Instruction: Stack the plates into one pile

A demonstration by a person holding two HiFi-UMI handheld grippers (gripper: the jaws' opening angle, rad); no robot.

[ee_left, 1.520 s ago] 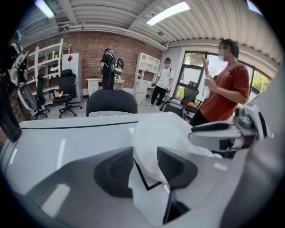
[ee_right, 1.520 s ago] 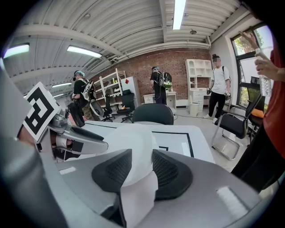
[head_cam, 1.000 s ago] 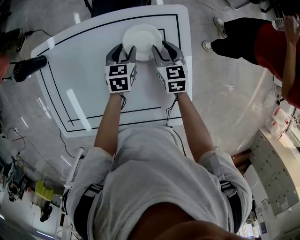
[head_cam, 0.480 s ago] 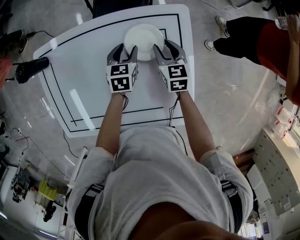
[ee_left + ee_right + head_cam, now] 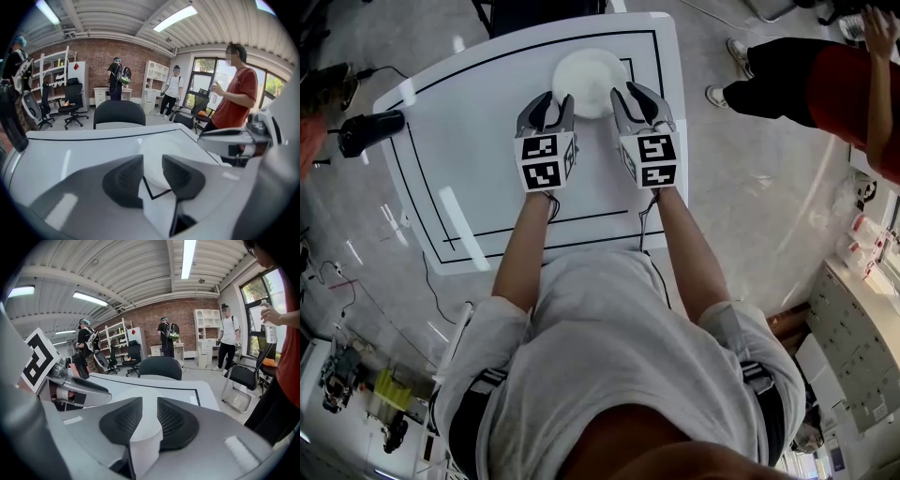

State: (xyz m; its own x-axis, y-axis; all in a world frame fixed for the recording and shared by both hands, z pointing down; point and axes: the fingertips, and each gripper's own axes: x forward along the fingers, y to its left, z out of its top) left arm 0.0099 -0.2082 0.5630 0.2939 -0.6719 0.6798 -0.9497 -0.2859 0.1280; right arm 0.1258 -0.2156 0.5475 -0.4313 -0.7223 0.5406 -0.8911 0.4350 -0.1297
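Left gripper: the jaws have just been narrowed to a partial gap. Nothing is gripped, and only table and plate rim are seen through it.
Right gripper: likewise partly closed and empty.
Change: both are drawn back and up from the rim flanked a second ago.
Meaning: the stack is judged released and the task near done.
Plate pile: laid flat on the table, at 12 o'clock just beyond both tips.
Facing: upward.
Long axis: none, as it is round.
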